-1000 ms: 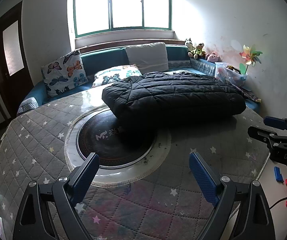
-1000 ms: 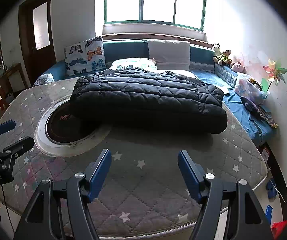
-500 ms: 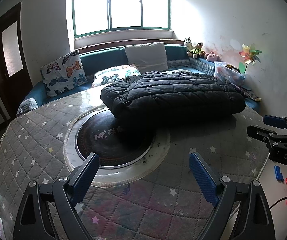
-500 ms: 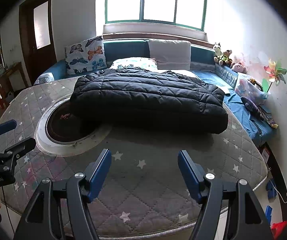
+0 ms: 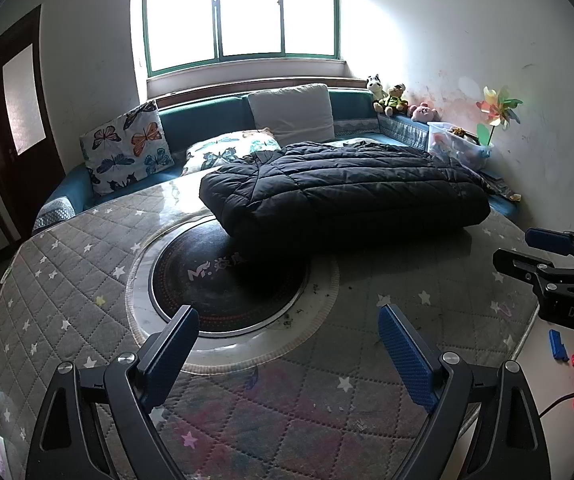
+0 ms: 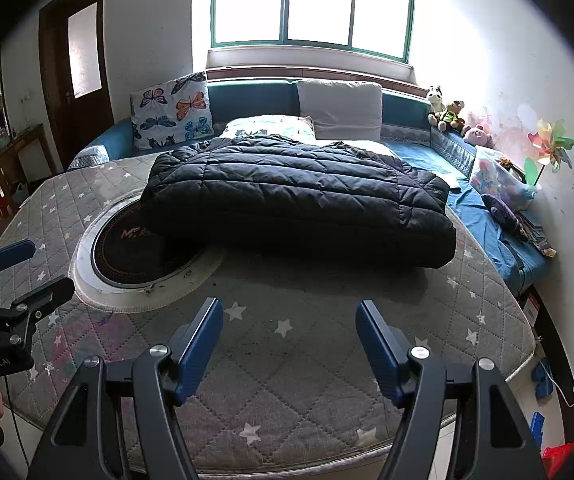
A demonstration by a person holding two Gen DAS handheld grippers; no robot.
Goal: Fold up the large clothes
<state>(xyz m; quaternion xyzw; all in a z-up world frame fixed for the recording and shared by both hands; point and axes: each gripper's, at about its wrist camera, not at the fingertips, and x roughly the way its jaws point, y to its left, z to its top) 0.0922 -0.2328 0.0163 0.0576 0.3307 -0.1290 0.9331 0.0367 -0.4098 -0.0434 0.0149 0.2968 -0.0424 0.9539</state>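
Observation:
A black quilted puffer jacket lies folded into a long thick bundle on the far side of a round table covered with grey star-patterned padding. It also shows in the right wrist view. My left gripper is open and empty, above the near table edge, well short of the jacket. My right gripper is open and empty, also near the front edge. Each gripper shows in the other's view, the right one and the left one.
A dark round hotplate inset sits in the table's middle, partly under the jacket. Behind is a teal sofa with a butterfly cushion, a white cushion and stuffed toys. A clear box and pinwheel stand at the right wall.
Both views have shifted only slightly; the jacket lies as before and both grippers stay open.

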